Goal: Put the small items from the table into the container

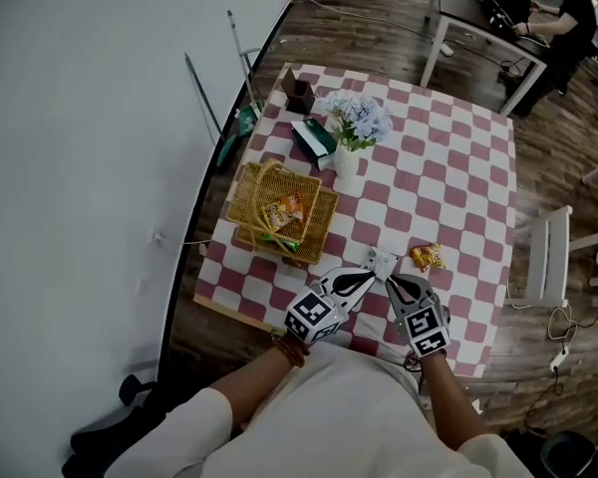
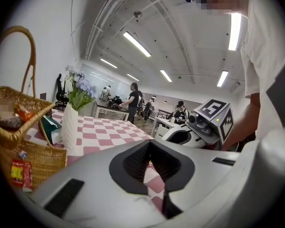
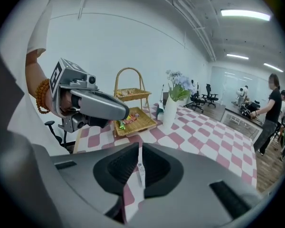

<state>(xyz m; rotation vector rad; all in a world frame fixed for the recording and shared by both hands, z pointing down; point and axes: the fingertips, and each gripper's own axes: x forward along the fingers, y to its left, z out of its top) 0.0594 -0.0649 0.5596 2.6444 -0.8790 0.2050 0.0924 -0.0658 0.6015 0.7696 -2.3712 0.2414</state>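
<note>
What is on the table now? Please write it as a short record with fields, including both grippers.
surface: table with pink-and-white checked cloth
container: wicker basket at the table's left side, packets inside
loose items: yellow packet; small white item just ahead of both grippers' tips
other: white vase with flowers; green box
left gripper: jaws together, nothing between
right gripper: jaws a narrow gap apart, something thin and white shows in the gap, grip unclear
</note>
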